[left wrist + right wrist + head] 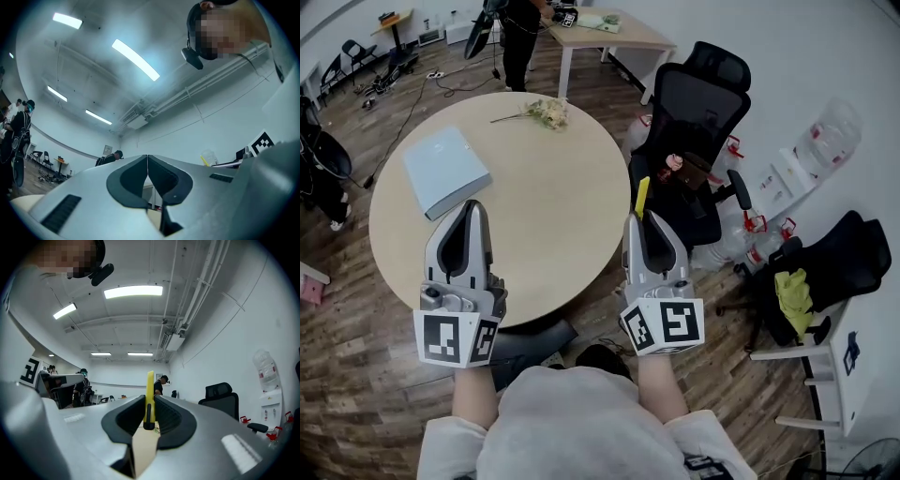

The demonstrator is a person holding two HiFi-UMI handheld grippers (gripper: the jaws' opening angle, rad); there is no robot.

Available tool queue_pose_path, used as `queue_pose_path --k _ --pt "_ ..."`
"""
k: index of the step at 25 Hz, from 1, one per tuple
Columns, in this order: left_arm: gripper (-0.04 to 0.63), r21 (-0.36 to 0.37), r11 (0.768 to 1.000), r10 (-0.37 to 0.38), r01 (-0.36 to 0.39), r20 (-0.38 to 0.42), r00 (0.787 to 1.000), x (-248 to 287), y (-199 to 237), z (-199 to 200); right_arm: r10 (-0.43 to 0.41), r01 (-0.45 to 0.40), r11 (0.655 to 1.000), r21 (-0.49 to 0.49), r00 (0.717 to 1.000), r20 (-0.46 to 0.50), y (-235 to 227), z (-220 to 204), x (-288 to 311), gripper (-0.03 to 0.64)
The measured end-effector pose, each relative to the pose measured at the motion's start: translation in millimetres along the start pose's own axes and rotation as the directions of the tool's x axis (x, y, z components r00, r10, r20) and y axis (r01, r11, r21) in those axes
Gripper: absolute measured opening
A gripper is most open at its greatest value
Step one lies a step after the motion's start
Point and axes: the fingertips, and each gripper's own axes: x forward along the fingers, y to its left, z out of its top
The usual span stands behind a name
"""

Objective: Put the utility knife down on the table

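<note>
My right gripper [641, 217] is shut on a yellow utility knife [642, 196], which sticks up and forward past the jaw tips beside the round table's right edge. In the right gripper view the utility knife [149, 397] stands upright, pinched between the dark pads [168, 417] of the right gripper [150, 414]. My left gripper [472, 208] hovers over the near left part of the round wooden table [544, 187]; its jaws are together with nothing between them. Seen in its own view, the left gripper [147, 176] points upward at the ceiling.
A light blue book [444, 171] lies on the table's left side just beyond the left gripper. A small bunch of flowers [546, 113] rests at the far edge. A black office chair [698, 141] stands right of the table, with water jugs [830, 136] behind it.
</note>
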Motion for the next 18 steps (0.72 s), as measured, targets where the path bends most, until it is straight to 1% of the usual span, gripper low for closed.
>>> queue_pose_path --k 3,9,15,18 --pt "0.011 -0.021 1.000 -0.007 0.007 -0.013 1.000 9 5 -11 -0.004 0.004 1.000 -0.006 1.000 -0.026 -1 -9 9 0.074" --pt "0.011 -0.025 1.000 0.011 -0.012 -0.029 1.000 27 20 -28 0.018 -0.018 1.000 0.007 0.999 -0.049 -2 -25 40 0.074" --pt "0.011 0.004 0.996 0.084 -0.084 -0.030 0.996 52 35 -36 0.092 -0.090 0.995 0.030 0.993 -0.070 -12 -40 88 0.074" --pt "0.011 0.020 0.992 0.126 -0.126 -0.023 0.992 64 43 -37 0.142 -0.139 0.990 0.035 0.987 -0.082 -15 -46 116 0.074"
